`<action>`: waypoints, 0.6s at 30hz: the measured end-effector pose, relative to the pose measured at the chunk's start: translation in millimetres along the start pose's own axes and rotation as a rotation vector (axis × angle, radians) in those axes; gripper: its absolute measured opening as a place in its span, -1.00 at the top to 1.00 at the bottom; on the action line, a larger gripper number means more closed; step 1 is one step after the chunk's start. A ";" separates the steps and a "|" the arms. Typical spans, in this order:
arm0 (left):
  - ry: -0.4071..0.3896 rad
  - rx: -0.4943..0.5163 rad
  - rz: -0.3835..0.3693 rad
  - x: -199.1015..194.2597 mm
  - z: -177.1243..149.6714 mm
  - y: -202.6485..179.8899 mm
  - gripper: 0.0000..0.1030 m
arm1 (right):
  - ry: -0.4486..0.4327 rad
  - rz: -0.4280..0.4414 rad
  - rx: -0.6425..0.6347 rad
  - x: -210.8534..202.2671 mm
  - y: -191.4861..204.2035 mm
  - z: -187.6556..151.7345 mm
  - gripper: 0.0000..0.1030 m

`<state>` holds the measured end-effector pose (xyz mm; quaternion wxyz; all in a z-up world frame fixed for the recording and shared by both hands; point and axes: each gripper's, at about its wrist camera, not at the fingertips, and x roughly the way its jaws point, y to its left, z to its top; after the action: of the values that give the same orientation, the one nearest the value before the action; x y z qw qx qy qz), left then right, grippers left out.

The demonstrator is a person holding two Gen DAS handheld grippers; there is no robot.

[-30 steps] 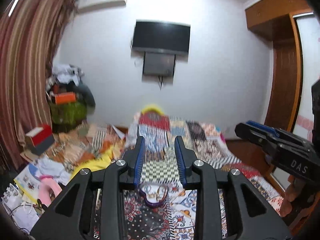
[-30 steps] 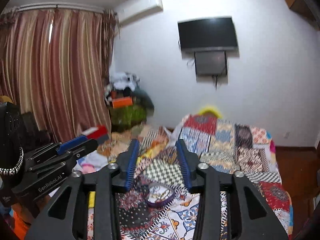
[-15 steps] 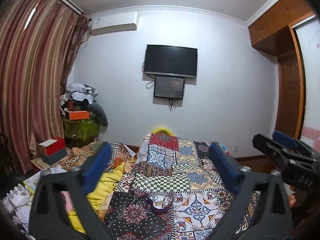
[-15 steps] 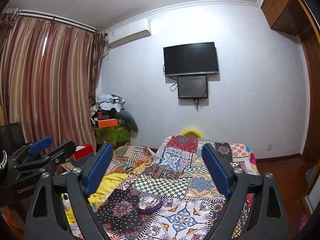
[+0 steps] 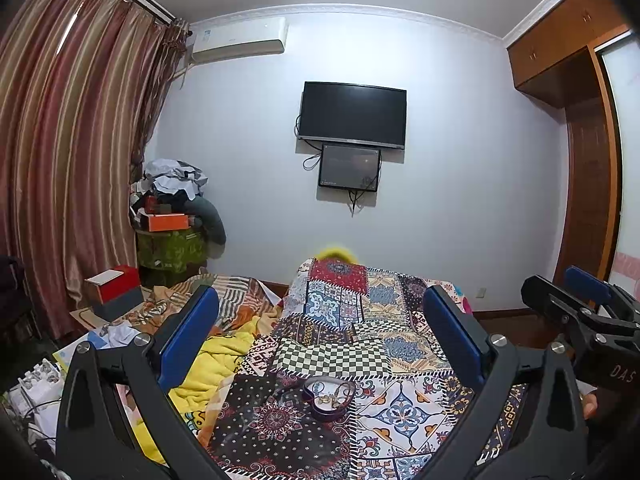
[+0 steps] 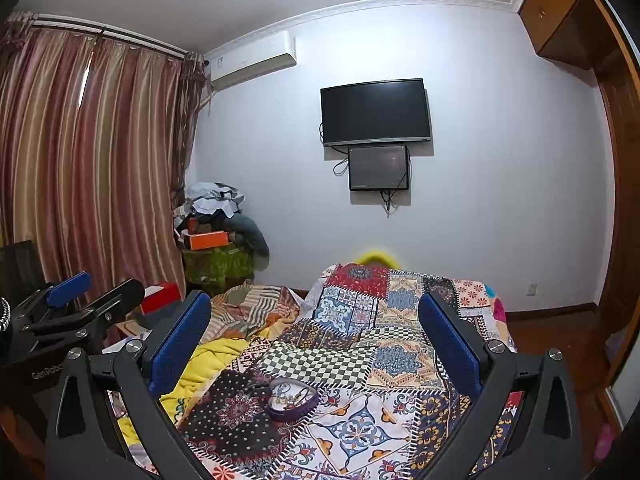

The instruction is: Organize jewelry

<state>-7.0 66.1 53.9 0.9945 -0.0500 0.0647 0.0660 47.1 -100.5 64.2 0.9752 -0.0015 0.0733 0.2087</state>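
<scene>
A purple heart-shaped jewelry tray [image 5: 329, 399] with a few small pieces in it lies on the patchwork bedspread [image 5: 372, 312]. It shows too in the right wrist view as the same tray [image 6: 291, 398]. My left gripper [image 5: 320, 340] hangs above and short of it, wide open, nothing between its blue pads. My right gripper [image 6: 316, 340] is equally wide open and empty. Each gripper appears at the edge of the other's view: the right one [image 5: 576, 308] and the left one [image 6: 76, 304].
A yellow blanket [image 5: 216, 364] is bunched left of the bedspread. Boxes and a pile of clothes [image 5: 172, 208] fill the left corner by striped curtains [image 5: 68, 152]. A TV [image 5: 353, 115] hangs on the far wall; a wooden wardrobe [image 5: 584, 184] stands right.
Both grippers went from nearly shut to wide open and drew up and back from the tray, which now looks smaller and lower in both views.
</scene>
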 end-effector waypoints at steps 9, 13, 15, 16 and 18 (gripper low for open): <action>0.006 0.017 0.003 0.0 -3.5 -4.3 -0.99 | 0.019 -0.001 0.000 -0.1 -1.7 -1.8 -1.00; 0.014 0.019 0.001 2.5 -3.6 -3.4 -0.99 | 0.029 -0.002 -0.004 0.7 -1.8 -2.4 -1.00; 0.019 0.020 0.002 4.0 -3.7 -4.2 -0.99 | 0.032 -0.003 -0.007 0.4 -1.6 -2.2 -1.00; 0.020 0.021 0.002 4.3 -4.0 -4.4 -0.99 | 0.032 -0.005 -0.009 0.3 -1.4 -2.3 -1.00; 0.023 0.021 0.005 5.4 -4.5 -4.5 -0.99 | 0.035 -0.004 -0.010 -0.3 -1.5 -2.1 -1.00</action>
<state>-1.6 61.9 49.2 0.9939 -0.0403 0.0769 0.0673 47.1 -102.1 62.2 0.9742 -0.0100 0.0894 0.2071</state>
